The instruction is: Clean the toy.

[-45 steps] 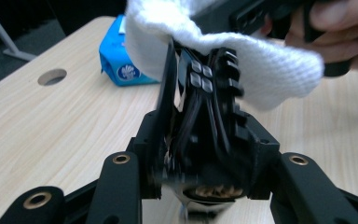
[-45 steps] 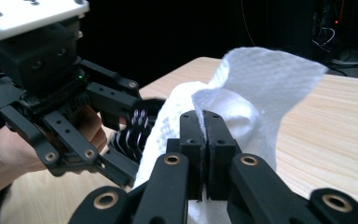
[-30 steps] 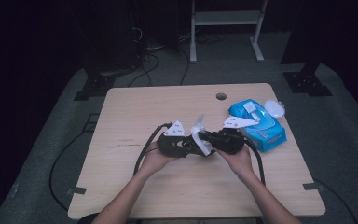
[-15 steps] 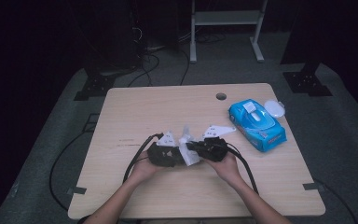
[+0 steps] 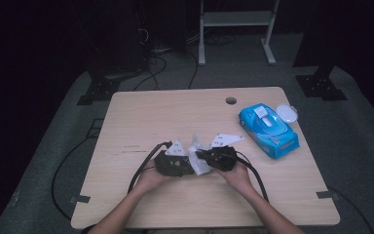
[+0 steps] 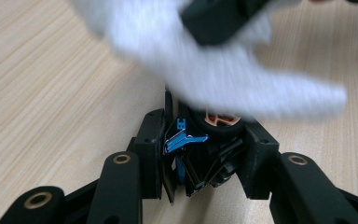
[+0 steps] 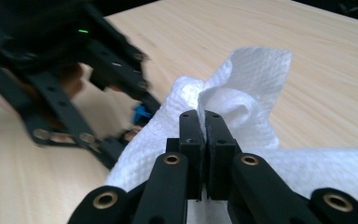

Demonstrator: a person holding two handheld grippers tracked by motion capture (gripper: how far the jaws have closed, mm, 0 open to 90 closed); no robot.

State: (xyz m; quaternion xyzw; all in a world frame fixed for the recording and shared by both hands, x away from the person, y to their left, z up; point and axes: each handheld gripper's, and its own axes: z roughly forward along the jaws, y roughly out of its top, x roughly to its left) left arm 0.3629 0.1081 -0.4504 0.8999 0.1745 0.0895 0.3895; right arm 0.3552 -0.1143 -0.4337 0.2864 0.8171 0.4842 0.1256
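Note:
At the table's (image 5: 151, 112) front middle, the two grippers point at each other. My right gripper (image 5: 200, 157) (image 7: 204, 119) is shut on a crumpled white wipe (image 5: 198, 168) (image 7: 256, 79). The wipe lies against a small black object with a blue part and an orange-rimmed wheel (image 6: 200, 154). My left gripper (image 5: 189, 164) (image 6: 205, 135) is shut on that object, one jaw on each side. In the left gripper view the wipe (image 6: 205, 79) is blurred above the object and hides its far end. The object's blue part (image 7: 142, 113) peeks out beside the wipe in the right gripper view.
A blue pack of wet wipes (image 5: 268, 129) lies at the table's right side, with a round white lid (image 5: 286, 113) just behind it. A cable hole (image 5: 231, 101) sits near the far edge. Cables trail from both grippers toward the front edge.
Both hands have come down and toward the person, away from the blue pack, with the wipe still between the grippers. They have kept still over the last half second.

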